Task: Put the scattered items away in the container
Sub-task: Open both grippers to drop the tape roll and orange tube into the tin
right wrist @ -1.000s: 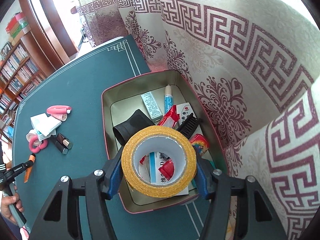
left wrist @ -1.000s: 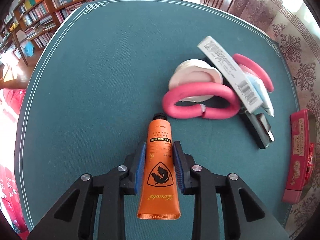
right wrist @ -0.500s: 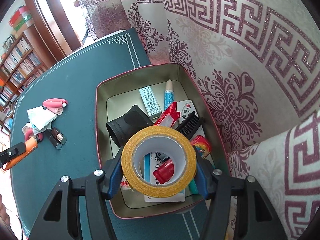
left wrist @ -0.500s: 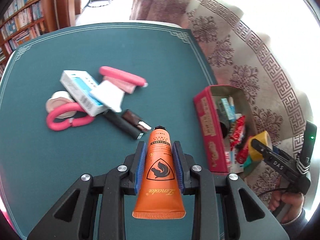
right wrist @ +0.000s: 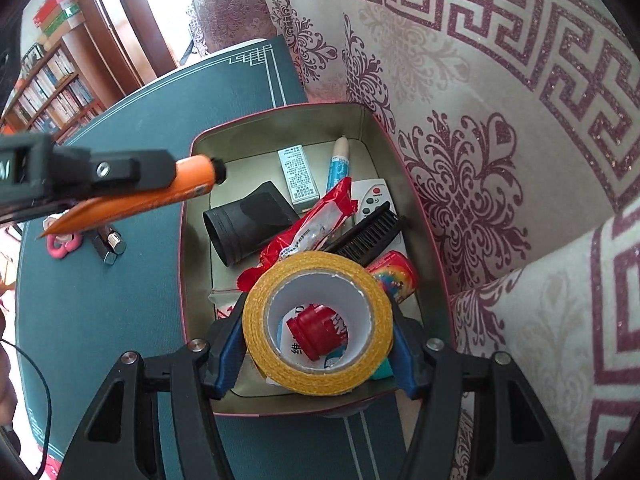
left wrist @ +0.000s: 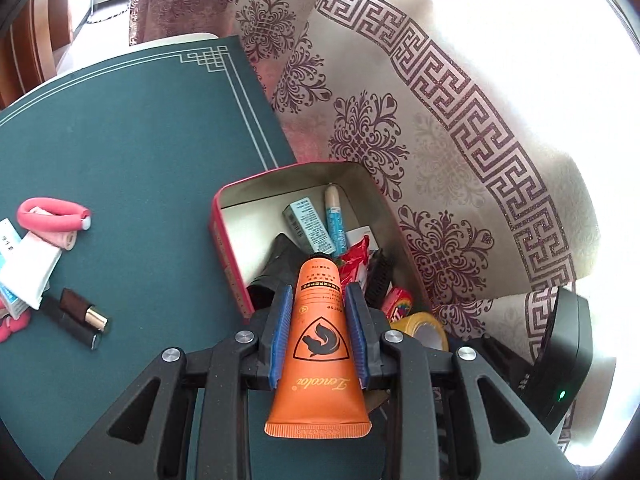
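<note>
My left gripper [left wrist: 319,320] is shut on an orange tube [left wrist: 320,344] and holds it over the near left part of the red tin [left wrist: 224,240]. The right wrist view shows that tube [right wrist: 160,196] reaching over the tin's left rim [right wrist: 184,216]. My right gripper [right wrist: 318,340] is shut on a yellow tape roll [right wrist: 316,280], held above the tin's near end. The tin holds a black nozzle [right wrist: 248,224], a red packet [right wrist: 308,228], a black brush [right wrist: 368,236], a small box [right wrist: 298,176] and a blue tube [right wrist: 338,168].
On the green mat [left wrist: 120,140] to the left lie a pink foam curler [left wrist: 52,212], white packets [left wrist: 28,268] and a lipstick [left wrist: 82,312]. Patterned curtain fabric [left wrist: 440,120] lies behind and right of the tin. A black device [left wrist: 568,352] is at the right.
My left gripper has swung right from the scattered items to over the tin, carrying the orange tube. My right gripper has sunk a little closer to the tin with the tape roll.
</note>
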`<state>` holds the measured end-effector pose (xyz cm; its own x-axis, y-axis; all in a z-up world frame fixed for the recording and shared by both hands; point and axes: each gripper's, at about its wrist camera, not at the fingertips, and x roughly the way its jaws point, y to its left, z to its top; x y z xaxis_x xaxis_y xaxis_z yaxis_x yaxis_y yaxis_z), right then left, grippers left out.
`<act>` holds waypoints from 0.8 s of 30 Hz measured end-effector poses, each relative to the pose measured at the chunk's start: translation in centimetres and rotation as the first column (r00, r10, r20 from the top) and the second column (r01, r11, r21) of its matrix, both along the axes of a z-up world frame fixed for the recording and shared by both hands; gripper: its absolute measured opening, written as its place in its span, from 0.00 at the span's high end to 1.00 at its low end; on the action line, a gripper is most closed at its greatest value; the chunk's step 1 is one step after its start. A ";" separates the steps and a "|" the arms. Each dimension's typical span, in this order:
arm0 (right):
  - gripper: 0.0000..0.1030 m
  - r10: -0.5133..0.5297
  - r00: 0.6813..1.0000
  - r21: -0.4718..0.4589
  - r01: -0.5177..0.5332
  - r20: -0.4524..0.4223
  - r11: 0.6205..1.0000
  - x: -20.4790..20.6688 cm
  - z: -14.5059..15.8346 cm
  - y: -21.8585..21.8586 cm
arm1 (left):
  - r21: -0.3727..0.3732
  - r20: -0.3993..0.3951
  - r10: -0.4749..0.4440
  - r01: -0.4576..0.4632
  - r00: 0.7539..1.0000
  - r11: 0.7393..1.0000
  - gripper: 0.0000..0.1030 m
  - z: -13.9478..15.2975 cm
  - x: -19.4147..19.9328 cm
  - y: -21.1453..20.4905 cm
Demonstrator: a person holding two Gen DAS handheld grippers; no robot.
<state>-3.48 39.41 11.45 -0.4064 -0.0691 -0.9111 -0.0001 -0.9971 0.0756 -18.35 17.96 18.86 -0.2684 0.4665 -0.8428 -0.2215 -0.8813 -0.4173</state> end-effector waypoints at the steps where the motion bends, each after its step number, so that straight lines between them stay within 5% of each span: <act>1: 0.37 0.003 1.000 -0.004 -0.003 0.001 1.000 0.1 -0.1 0.0 | 0.006 0.018 0.002 -0.002 1.000 1.000 0.71 -0.3 -0.3 0.4; 6: 0.31 0.030 0.999 0.004 -0.030 -0.020 1.000 0.4 -0.1 -0.3 | 0.025 0.070 0.021 -0.023 0.997 0.999 0.70 -1.2 -1.0 1.1; 10: 0.31 0.037 0.999 0.000 -0.037 -0.026 0.999 0.4 0.0 -0.2 | -0.030 0.057 0.057 -0.055 0.997 0.998 0.62 -1.3 -0.7 0.2; 24: 0.29 0.047 0.998 -0.036 -0.048 -0.035 0.998 -0.8 0.2 -1.9 | -0.249 0.056 0.218 -0.198 0.974 0.948 0.61 -2.6 1.7 -6.0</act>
